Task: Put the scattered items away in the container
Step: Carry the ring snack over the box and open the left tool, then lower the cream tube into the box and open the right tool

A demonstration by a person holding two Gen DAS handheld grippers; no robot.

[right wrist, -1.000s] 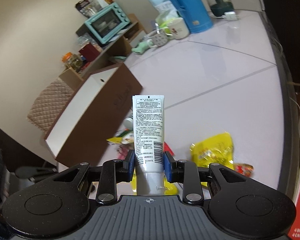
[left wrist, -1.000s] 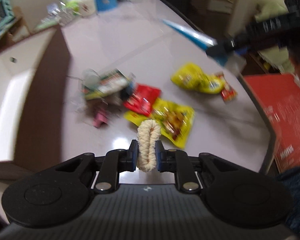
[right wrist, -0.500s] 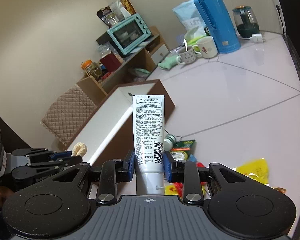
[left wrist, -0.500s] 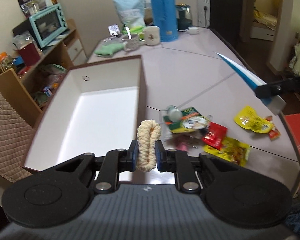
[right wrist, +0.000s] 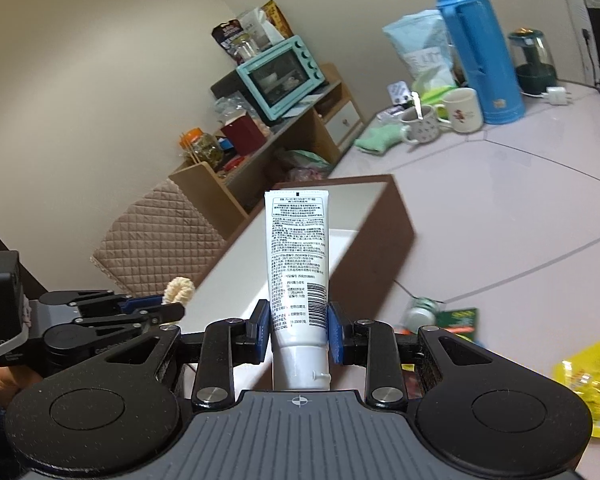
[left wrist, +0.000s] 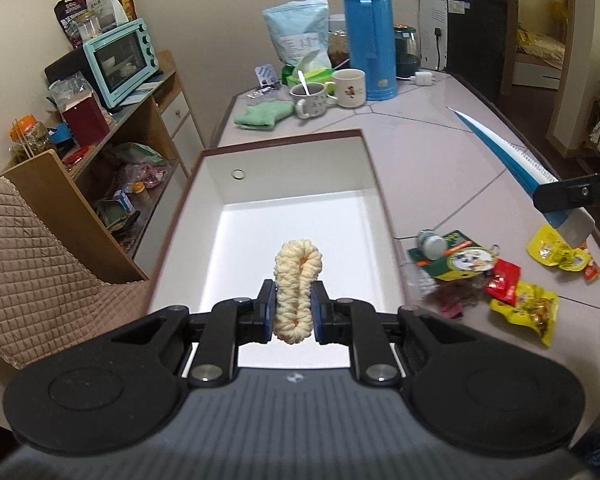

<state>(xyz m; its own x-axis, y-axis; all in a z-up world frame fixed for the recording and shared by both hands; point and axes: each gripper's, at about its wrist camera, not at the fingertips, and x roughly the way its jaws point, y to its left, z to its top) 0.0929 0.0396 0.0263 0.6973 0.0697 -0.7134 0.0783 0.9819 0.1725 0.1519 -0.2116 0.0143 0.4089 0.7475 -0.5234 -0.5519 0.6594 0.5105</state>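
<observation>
The left gripper (left wrist: 293, 311) clamps a cream knitted yarn scrunchie (left wrist: 298, 290) above the brown, white-lined cardboard box (left wrist: 374, 184), whose visible floor is bare; the right gripper (right wrist: 298, 331) grips a white printed plastic tube (right wrist: 297, 264) beside that box.

**Background clutter at the far end of the counter**

Against the wall: tall blue plastic thermos flask (left wrist: 369, 36), beside a pale blue printed pouch (left wrist: 296, 34). In front: white ceramic mug (left wrist: 349, 87), just beside a speckled grey mug (left wrist: 310, 98) with a spoon standing in it. Left of those: folded mint-green cloth (left wrist: 262, 115) lying flat on the pale glossy counter (left wrist: 428, 148). Off to the side, on a wooden shelf unit (left wrist: 156, 120): turquoise toaster oven (left wrist: 120, 60). Nearer: brown quilted cover (left wrist: 28, 264).
</observation>
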